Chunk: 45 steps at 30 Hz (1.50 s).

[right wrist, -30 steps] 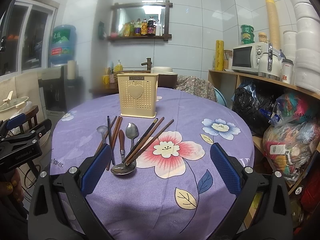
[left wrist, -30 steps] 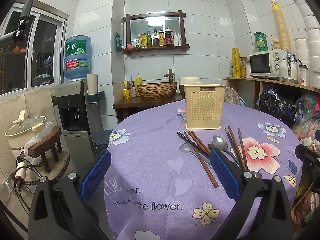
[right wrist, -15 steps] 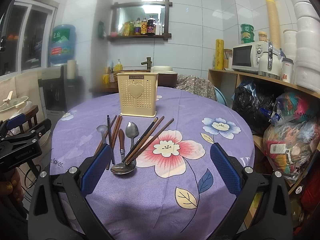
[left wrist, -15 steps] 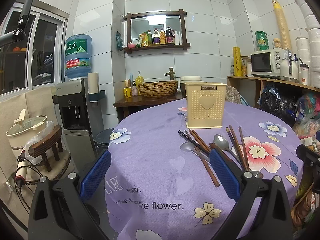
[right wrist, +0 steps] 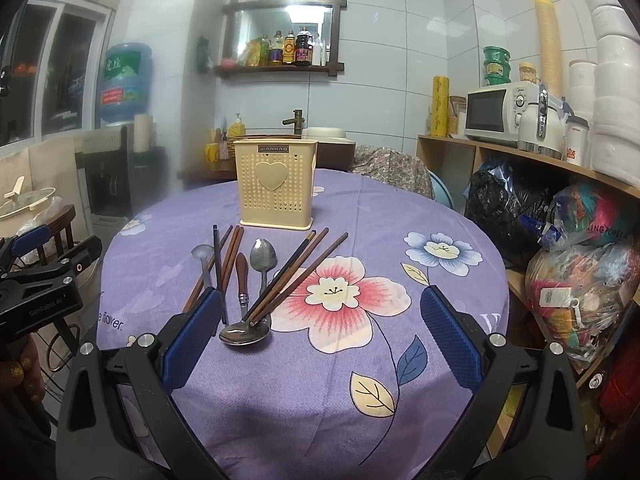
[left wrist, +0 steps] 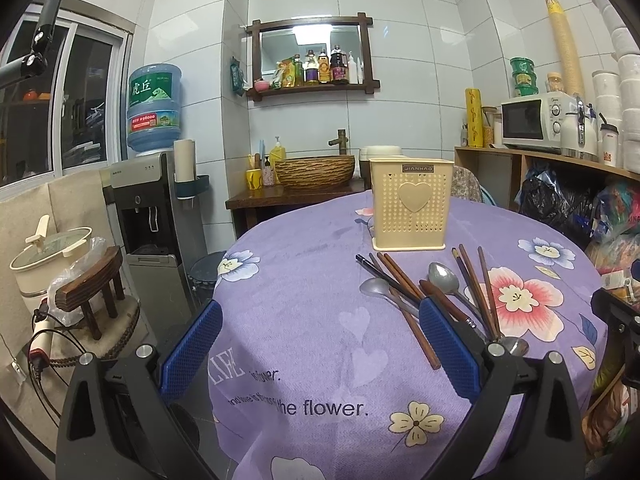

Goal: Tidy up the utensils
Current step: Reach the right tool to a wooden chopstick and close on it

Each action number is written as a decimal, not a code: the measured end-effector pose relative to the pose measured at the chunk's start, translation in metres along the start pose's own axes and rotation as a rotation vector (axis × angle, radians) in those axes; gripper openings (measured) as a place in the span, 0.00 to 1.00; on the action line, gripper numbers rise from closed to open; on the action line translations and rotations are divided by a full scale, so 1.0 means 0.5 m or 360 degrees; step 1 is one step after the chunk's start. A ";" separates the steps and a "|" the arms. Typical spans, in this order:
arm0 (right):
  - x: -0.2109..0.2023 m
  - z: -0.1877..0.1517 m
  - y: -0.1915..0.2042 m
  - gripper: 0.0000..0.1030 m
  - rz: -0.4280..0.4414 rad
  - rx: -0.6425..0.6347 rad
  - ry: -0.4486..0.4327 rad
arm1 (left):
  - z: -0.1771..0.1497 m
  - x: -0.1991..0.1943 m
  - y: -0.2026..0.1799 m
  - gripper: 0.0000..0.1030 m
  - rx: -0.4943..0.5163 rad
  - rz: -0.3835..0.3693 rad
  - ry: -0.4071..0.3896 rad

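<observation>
Overhead, both grippers (left wrist: 318,344) (right wrist: 320,332) hang spread over the purple floral tablecloth (right wrist: 360,208), tiled walls (right wrist: 380,40) behind.

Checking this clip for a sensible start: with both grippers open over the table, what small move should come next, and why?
Probably ease the right gripper forward and down toward the loose chopsticks. Both it and the left gripper are open and hold nothing, every utensil lies flat on the tablecloth, and the cream holder behind them looks empty.
</observation>
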State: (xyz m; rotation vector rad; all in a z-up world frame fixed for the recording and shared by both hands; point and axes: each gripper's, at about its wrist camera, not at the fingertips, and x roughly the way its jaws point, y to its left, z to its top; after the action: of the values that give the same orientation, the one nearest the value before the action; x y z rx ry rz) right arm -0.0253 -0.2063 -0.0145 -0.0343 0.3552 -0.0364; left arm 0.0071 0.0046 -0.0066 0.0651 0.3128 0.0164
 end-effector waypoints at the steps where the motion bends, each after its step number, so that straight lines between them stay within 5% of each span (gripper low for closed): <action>1: 0.004 0.001 -0.001 0.95 -0.0001 0.0000 0.0011 | 0.000 0.003 0.001 0.95 0.0000 -0.0003 0.0011; 8: 0.057 0.007 -0.012 0.95 -0.0018 -0.0003 0.0164 | 0.007 0.037 0.000 0.95 0.0007 -0.0022 0.0136; 18: 0.190 0.031 -0.064 0.95 0.0049 0.0035 0.0441 | 0.049 0.177 0.022 0.95 -0.0031 -0.0249 0.0461; 27: 0.327 0.088 -0.087 0.95 0.0089 0.0093 0.0618 | 0.104 0.362 0.012 0.61 -0.0197 -0.0493 0.0855; 32: 0.427 0.131 -0.095 0.77 0.0103 0.0197 0.0754 | 0.109 0.430 -0.003 0.45 -0.0248 -0.0498 0.1007; 34: 0.465 0.137 -0.090 0.60 0.0129 0.0232 0.0814 | 0.110 0.451 -0.003 0.38 -0.0289 -0.0512 0.1064; 38: 0.530 0.143 -0.075 0.54 0.0138 0.0295 0.0921 | 0.108 0.494 0.008 0.28 -0.0430 -0.0539 0.1192; 45: 0.566 0.145 -0.075 0.44 0.0129 0.0349 0.0974 | 0.128 0.531 0.002 0.27 -0.0474 -0.0517 0.1235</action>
State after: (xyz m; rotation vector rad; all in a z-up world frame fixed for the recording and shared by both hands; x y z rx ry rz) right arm 0.2642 -0.2537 -0.0433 0.2134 0.9619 -0.0043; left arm 0.2792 0.0084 -0.0272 -0.2971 1.0893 -0.2395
